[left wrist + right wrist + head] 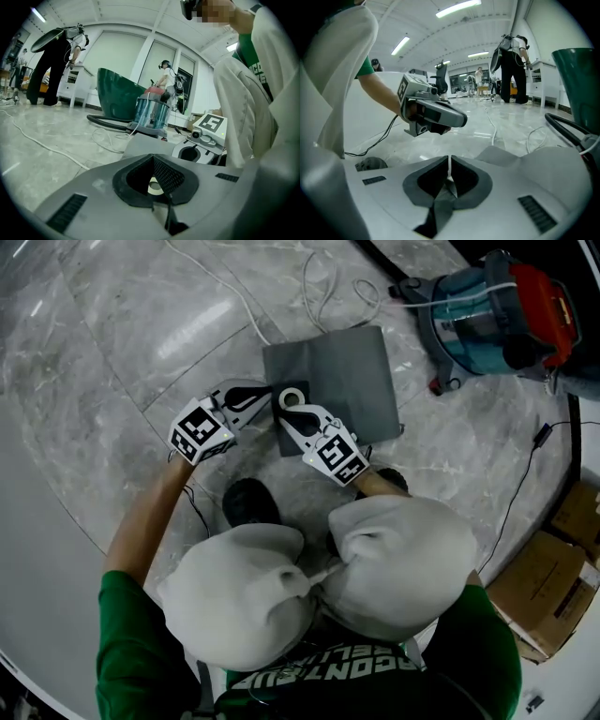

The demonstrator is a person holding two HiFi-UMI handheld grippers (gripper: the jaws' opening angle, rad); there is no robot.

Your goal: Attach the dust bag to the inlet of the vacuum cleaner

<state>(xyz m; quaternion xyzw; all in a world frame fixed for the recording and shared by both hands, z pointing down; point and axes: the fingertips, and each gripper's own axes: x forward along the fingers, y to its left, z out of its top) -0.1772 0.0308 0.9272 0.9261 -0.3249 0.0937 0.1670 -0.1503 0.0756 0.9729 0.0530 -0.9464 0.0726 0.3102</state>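
Left gripper view shows your left gripper (153,161) with its two dark pads meeting at the tips, so it is closed. A white ring (154,187) shows in the gap behind those tips. No view shows whether the pads have anything pinched.

Right gripper view shows your right gripper (449,165) closed as well, with a thin white edge nipped between its pads. In the head view that tool's tip sits right at the ring, so the edge looks like part of the bag's collar. Both tools come together there, your left one from the left and your right one from the near side, with their tips just beside each other.

The ring sits near the left edge of the dust bag (347,381), a flat grey bag lying on the marble floor (112,362) just ahead of your black shoes (248,502).

The vacuum cleaner (497,310), a blue-green drum with a red top, stands well apart from the bag, up and to your right. The bag is not on it. A white cable (319,282) loops over the floor beyond the bag, and cardboard boxes (544,587) sit at your far right. Other people (512,70) stand far across the room.
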